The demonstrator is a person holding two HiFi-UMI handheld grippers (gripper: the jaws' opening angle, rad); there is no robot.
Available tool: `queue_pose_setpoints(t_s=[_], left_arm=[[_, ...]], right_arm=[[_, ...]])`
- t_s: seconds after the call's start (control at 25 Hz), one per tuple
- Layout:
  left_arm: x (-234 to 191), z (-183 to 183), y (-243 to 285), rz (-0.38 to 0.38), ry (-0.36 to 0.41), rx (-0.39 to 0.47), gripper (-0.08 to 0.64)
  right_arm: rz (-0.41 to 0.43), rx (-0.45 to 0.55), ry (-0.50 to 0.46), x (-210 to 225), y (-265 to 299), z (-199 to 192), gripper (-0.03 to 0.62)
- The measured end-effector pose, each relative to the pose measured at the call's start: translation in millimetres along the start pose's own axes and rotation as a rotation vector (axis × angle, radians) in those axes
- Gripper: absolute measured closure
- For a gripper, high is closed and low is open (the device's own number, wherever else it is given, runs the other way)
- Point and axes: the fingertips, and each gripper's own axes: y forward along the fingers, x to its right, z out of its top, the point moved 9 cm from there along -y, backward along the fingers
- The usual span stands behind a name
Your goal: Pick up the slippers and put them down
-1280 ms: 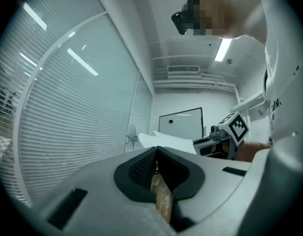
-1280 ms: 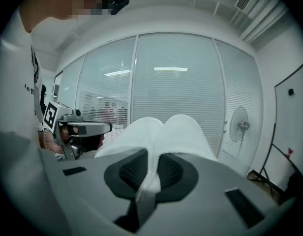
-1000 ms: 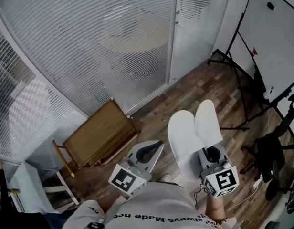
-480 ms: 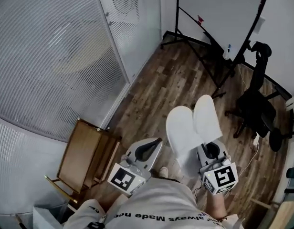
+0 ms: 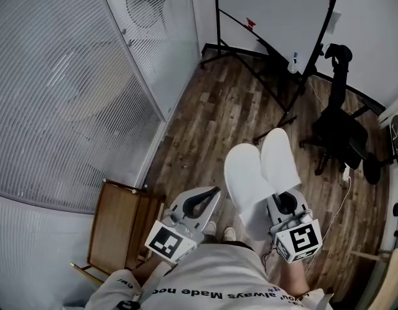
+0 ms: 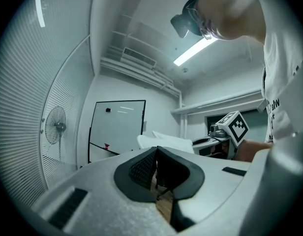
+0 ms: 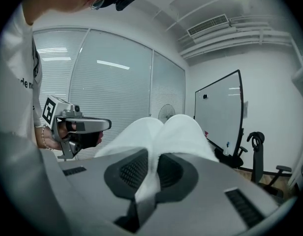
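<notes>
A pair of white slippers (image 5: 260, 170) sticks out forward, soles pressed together, from my right gripper (image 5: 286, 205), which is shut on their heel ends above the wooden floor. In the right gripper view the slippers (image 7: 166, 132) rise from between the pads of the right gripper (image 7: 152, 168). My left gripper (image 5: 209, 197) hangs beside them on the left, apart from the slippers, shut with nothing in it. In the left gripper view its pads (image 6: 141, 168) meet, and the slippers (image 6: 164, 141) show behind them to the right.
A glass wall with blinds (image 5: 70, 95) runs along the left, a fan (image 5: 146, 2) behind it. A folded wooden stand (image 5: 118, 228) leans at the lower left. A whiteboard on a black stand (image 5: 263, 5), a black office chair (image 5: 338, 128) and a floor cable (image 5: 341, 205) lie ahead and right.
The whole view has swung: the wooden stand slid to the lower left, and the whiteboard and the office chair came in at the top right. Both grippers keep their poses, slippers still held.
</notes>
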Motion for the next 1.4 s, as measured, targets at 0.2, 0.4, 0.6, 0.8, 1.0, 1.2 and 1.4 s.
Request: queue_pose_setpoints(t_s=[0.2, 0.4, 0.6, 0.8, 1.0, 1.2, 1.4], left_arm=[[-15, -4, -1, -0.007, 0.005, -0.016, 0.548], [-23, 1, -1, 0.004, 0.008, 0.001, 0.548], [-19, -7, 7, -0.011, 0.002, 0.003, 0.548], [-19, -22, 8, -0.007, -0.033, -0.073, 0.548], [-19, -40, 11, 0.016, -0.059, -0.096, 0.548], [-23, -69, 4, 0.03, -0.092, -0.131, 0.548], [-29, -94, -4, 0.036, -0.106, -0.159, 0.548]], right_arm=[[-0.01, 0.012, 0.017, -6, 10, -2, 0.56], [-0.009, -0.002, 0.013, -5, 14, 5, 0.56], [0.0, -0.013, -0.002, 3, 13, 1, 0.56], [0.022, -0.041, 0.005, 6, 19, -13, 0.56], [0.061, -0.081, 0.013, 9, 25, -29, 0.56], [0.102, -0.111, 0.024, 3, 40, -53, 0.56], [0.136, -0.139, 0.014, -5, 59, -76, 0.56]])
